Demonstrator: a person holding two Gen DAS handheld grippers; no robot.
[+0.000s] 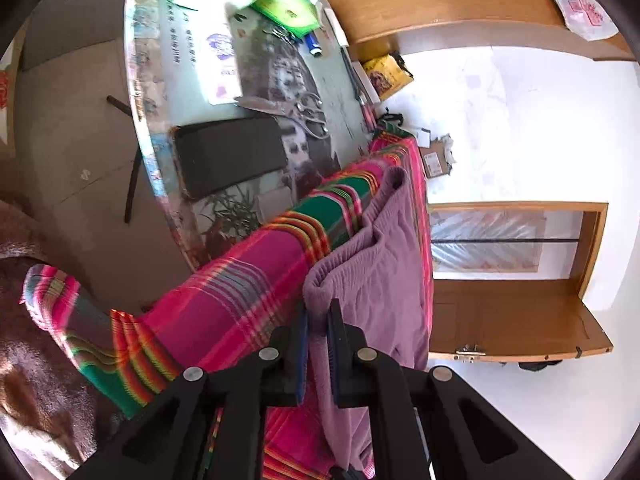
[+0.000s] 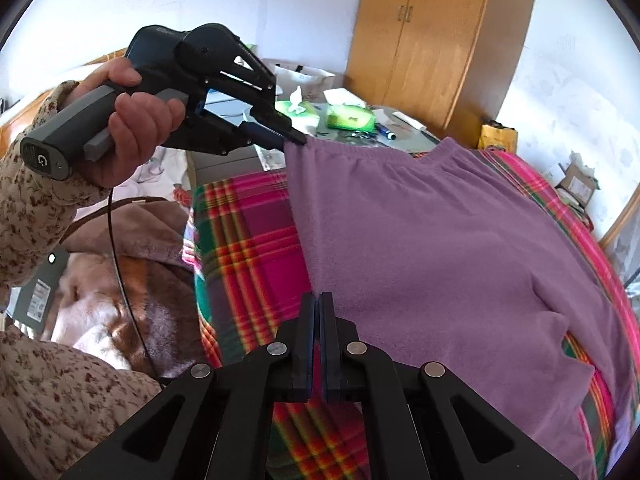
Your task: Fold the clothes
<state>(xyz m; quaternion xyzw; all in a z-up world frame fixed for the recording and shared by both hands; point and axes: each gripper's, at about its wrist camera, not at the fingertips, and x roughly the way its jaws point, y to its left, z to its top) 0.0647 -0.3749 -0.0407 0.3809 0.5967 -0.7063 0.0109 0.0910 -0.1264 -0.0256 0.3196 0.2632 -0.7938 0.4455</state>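
Purple knit is pinched in both grippers: the right gripper (image 2: 319, 300), low centre of its own view, is clamped on the sweater's (image 2: 420, 240) near edge, while the left gripper (image 2: 298, 139), in the upper left, grips a far corner. Held along one side like this, the sweater can be lifted and folded over where it lies on the plaid blanket (image 2: 248, 248).

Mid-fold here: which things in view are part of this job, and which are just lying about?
In the job:
- purple garment, lying on the plaid blanket
- left gripper, shut on its far corner
- right gripper, shut on its near edge

Lying about:
- scissors
- black phone
- green tissue packs
- blue lighter
- wooden wardrobe
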